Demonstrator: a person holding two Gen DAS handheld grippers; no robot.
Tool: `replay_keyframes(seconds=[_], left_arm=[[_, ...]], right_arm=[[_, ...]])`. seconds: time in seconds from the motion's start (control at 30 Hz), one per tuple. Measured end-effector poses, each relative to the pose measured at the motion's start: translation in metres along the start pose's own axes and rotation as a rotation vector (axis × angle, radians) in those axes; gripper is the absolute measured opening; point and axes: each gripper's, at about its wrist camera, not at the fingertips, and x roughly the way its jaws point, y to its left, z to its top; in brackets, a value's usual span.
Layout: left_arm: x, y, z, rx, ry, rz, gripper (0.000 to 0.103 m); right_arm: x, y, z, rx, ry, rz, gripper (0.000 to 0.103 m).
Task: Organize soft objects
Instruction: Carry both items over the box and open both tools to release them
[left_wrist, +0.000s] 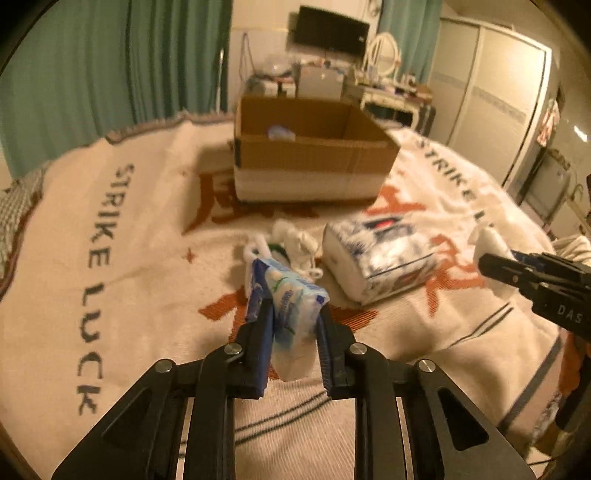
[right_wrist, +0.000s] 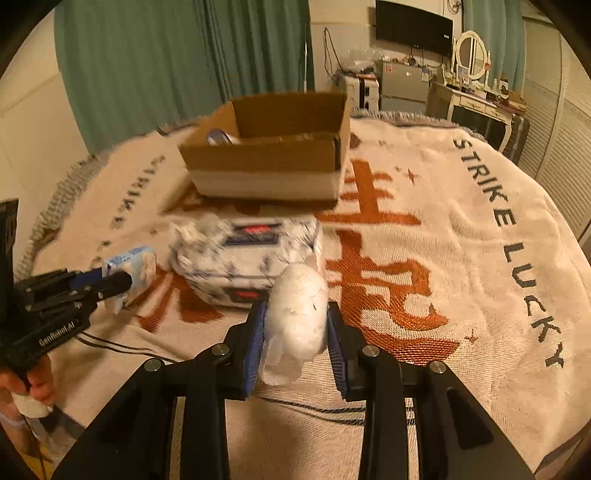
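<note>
L gripper clamps tissue pack; box well apart.

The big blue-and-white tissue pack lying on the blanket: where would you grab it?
Judging by its pose, across the short sides of the tissue pack, from above. It lies flat on the blanket, wrapper squashy, top unobstructed. It looks wide for the jaws, so pinching an end may work better.

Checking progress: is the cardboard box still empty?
Not empty. A bluish packet shows inside the cardboard box, near its left wall.

On the blanket, the tissue pack lies before the cardboard box, toward six o'clock.
</note>
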Motion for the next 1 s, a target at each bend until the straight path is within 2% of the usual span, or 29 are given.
replay_keyframes(seconds=[0.23,0.37,0.47,0.6,0.8,0.87,1.0], left_arm=[[-0.06,-0.01,0.024,0.027,-0.142,-0.015,0.021],[-0.089,-0.019,0.048,0.077,-0.227,-0.024,0.021],[-0.097,-0.02,0.067,0.088,-0.262,-0.04,0.021],[-0.094,-0.021,0.097,0.114,-0.301,-0.023,0.021],[-0.05,-0.021,0.153,0.145,-0.321,-0.015,0.021],[-0.02,-0.019,0.173,0.157,-0.291,0.027,0.021],[0.044,-0.007,0.201,0.118,-0.231,0.011,0.021]], right_arm=[[-0.059,0.03,0.019,-0.064,-0.107,0.015,0.032],[-0.09,0.046,0.042,-0.106,-0.17,-0.002,0.032],[-0.106,0.055,0.066,-0.135,-0.221,0.019,0.032],[-0.11,0.058,0.108,-0.167,-0.267,0.047,0.032],[-0.062,0.048,0.176,-0.173,-0.28,0.044,0.032],[-0.033,0.038,0.195,-0.139,-0.267,0.067,0.032],[0.038,0.014,0.223,-0.085,-0.22,0.077,0.032]])
